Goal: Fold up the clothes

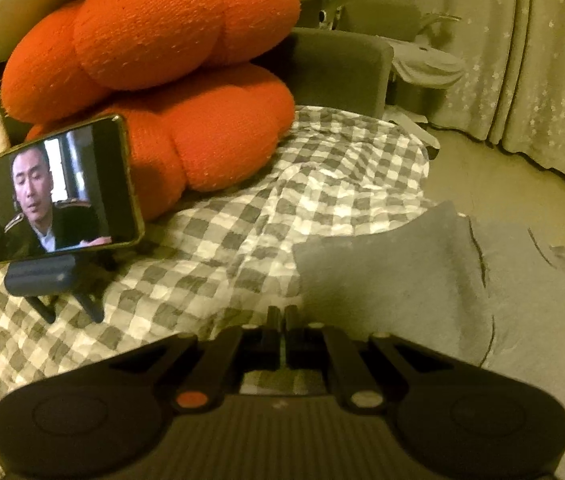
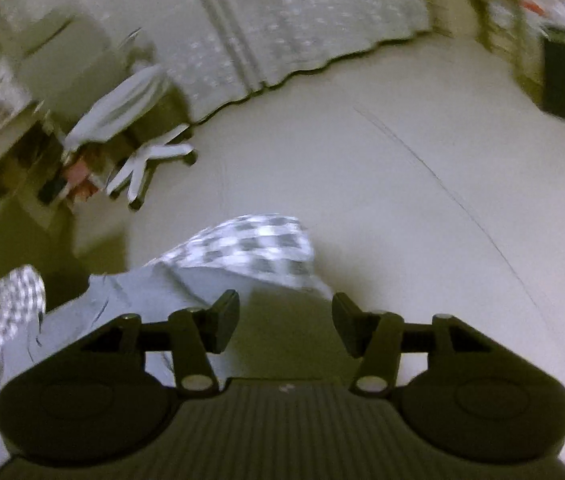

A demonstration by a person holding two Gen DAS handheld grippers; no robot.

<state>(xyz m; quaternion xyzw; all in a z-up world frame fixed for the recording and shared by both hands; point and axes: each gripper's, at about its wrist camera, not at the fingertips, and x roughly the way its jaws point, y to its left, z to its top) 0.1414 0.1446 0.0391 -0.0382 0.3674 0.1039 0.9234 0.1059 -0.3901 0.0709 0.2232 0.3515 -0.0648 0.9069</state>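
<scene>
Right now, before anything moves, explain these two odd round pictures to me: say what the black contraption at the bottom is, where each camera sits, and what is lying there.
Each picture comes from a camera fixed on hand-held tongs, looking forward along their two fingers. A person carries one in each hand; no robot is involved.

The left view shows the left tongs shut, over the edge of a grey garment on a checked bedcover. Whether they pinch the cloth is hard to tell. Beside them stand a phone on a small stand and orange cushions.

The right view, which is blurred, shows the right tongs open with nothing between them, by the garment's far edge above the floor.
</scene>
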